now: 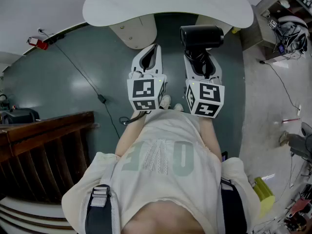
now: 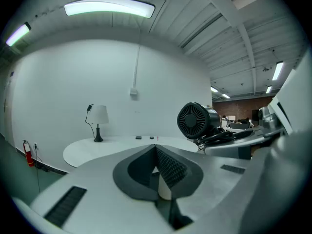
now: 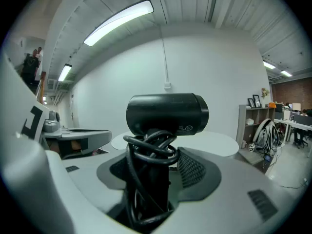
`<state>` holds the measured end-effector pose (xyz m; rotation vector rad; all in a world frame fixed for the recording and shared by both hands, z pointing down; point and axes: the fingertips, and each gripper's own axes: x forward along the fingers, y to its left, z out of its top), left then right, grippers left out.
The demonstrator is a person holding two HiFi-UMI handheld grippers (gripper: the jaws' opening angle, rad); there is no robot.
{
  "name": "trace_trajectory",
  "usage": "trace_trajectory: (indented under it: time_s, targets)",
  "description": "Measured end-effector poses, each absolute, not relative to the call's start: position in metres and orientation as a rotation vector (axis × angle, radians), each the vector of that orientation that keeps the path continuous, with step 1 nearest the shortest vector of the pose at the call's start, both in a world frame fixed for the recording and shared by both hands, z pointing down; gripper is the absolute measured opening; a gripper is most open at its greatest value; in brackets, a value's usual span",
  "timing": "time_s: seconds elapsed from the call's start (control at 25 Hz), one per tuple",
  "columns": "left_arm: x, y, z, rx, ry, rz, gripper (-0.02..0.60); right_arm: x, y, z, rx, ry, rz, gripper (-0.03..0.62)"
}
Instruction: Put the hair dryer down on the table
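Before table [image 1: 146,6], right gripper [image 3: 155,156] grasping hair dryer [image 3: 167,113], left gripper [image 2: 157,165] clenched, its view alone showing lamp [image 2: 99,117]

The left gripper [image 2: 157,152] is sitting with its jaws together, nothing between them. Just to its right, a black hair dryer [image 2: 196,121] is showing its round grille, its cord [image 2: 219,136] bunched beneath. Beyond, a lamp [image 2: 99,122] is standing on the white counter [image 2: 122,144].
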<state>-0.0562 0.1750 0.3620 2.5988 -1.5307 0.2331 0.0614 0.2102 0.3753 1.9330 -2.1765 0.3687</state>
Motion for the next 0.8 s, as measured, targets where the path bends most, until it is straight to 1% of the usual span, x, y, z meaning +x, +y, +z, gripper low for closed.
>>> trace_trajectory:
  time_s: [0.52,0.8]
  targets:
    - [-0.061,0.153,0.356,2.615,-1.529,0.201,0.006,0.055,0.194,0.368,1.936,-2.186,0.294,0.256]
    - [-0.069,0.132,0.353,2.651,-1.501,0.167,0.006,0.045,0.18,0.365,2.0,-2.218,0.321,0.255]
